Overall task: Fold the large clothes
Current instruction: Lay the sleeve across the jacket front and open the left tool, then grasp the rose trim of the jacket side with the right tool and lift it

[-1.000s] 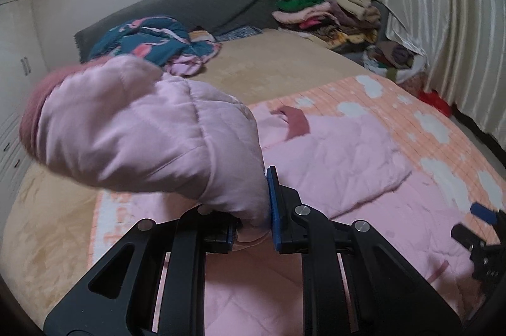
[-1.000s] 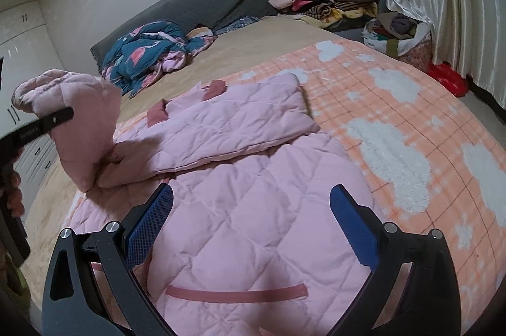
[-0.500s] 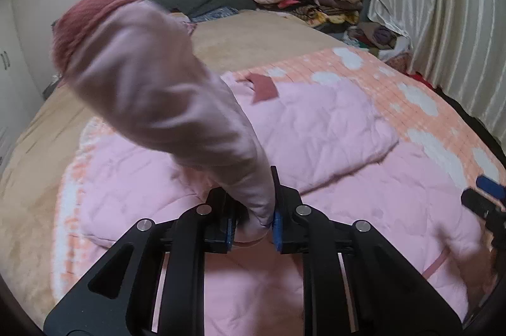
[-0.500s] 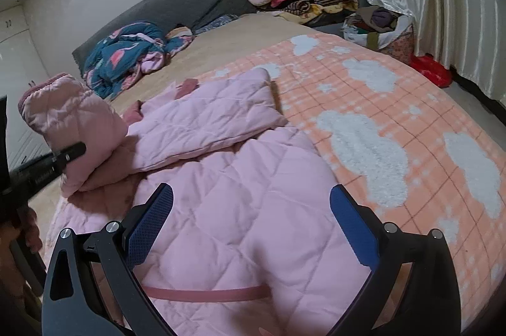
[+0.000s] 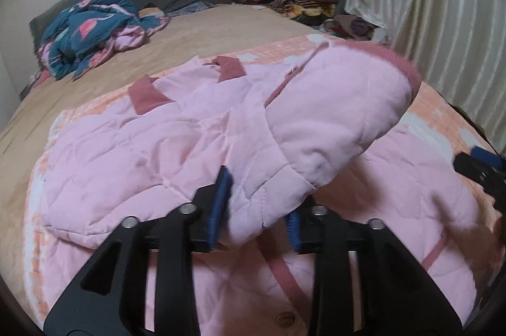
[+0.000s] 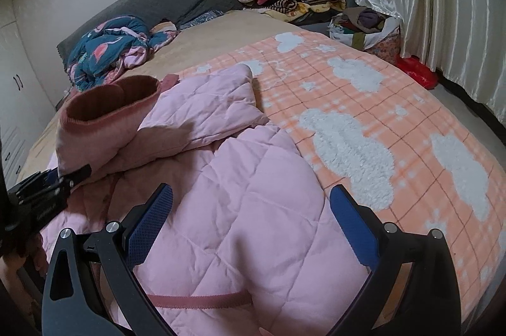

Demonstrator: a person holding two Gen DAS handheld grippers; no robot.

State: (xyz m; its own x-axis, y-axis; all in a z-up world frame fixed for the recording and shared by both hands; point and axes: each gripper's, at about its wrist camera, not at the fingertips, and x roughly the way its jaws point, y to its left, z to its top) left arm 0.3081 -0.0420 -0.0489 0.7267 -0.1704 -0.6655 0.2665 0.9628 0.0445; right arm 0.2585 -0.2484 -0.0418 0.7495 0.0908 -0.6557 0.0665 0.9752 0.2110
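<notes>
— Left wrist view: the sleeve (image 5: 332, 121) has swung across. A second ago it hung up to the left of the left gripper (image 5: 256, 209); now it lies out to the right, over the body of the pink coat (image 5: 132, 152).

— Is it let go?

— Looks like it. The fingers, clamped on the cloth a moment back, now stand a little apart with the sleeve's edge loose between them.

— And the other hand?

— The right gripper (image 6: 249, 222) hovers wide apart over the lower coat, holding nothing.

— Where's the coat?

— Spread on the cloud blanket (image 6: 395, 114) on the bed. I'd judge this sleeve fold nearly done; smoothing it flat or folding the body probably comes next.
</notes>
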